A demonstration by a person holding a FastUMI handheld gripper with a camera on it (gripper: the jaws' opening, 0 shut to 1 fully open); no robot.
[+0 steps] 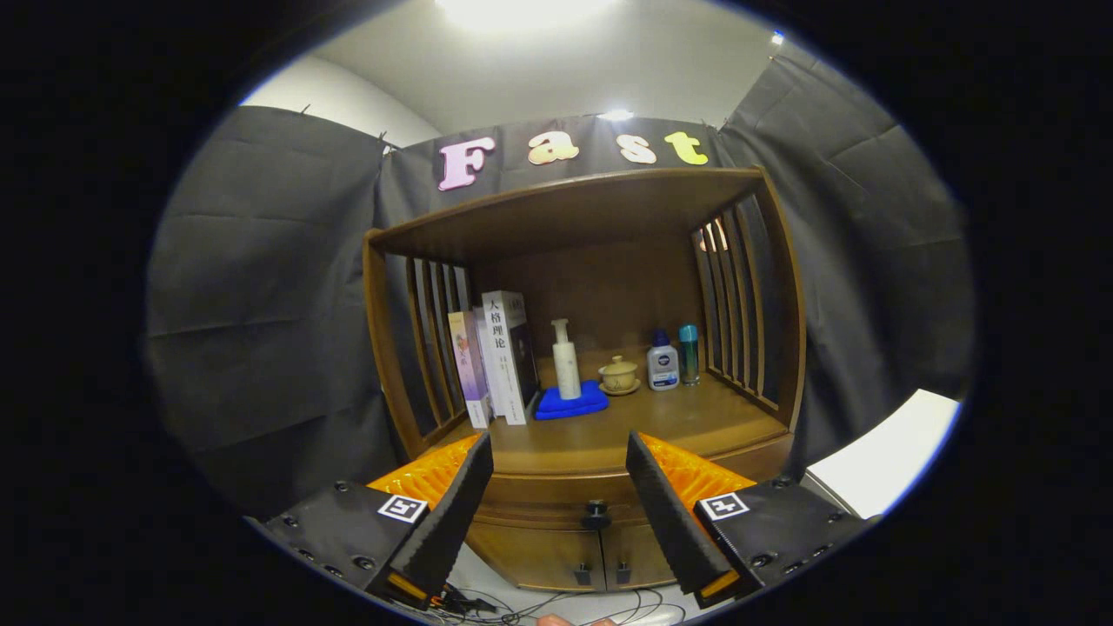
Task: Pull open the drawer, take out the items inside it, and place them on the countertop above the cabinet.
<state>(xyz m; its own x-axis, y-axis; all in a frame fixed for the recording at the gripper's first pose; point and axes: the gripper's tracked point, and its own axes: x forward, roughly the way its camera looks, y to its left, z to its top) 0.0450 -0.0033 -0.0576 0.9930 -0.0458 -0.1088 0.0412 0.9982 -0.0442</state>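
Observation:
A wooden cabinet stands ahead of me with a shut drawer (556, 504) under its countertop (626, 435). The drawer's dark round knob (596, 513) shows low between my fingers, some way beyond them. My gripper (556, 456) is open, with a wide gap and nothing between its fingers. What lies inside the drawer is hidden. On the countertop stand books (500, 361), a white pump bottle (566, 361) on a blue cloth (571, 402), a small lidded cup (618, 375), a white bottle with a blue cap (663, 365) and a teal bottle (689, 355).
Two small cupboard doors with dark handles (600, 574) sit below the drawer. Slatted side rails (739, 304) and a wooden top shelf (574, 204) frame the countertop. A white surface (887, 456) lies at the right. Cables (539, 604) run over the floor in front of the cabinet.

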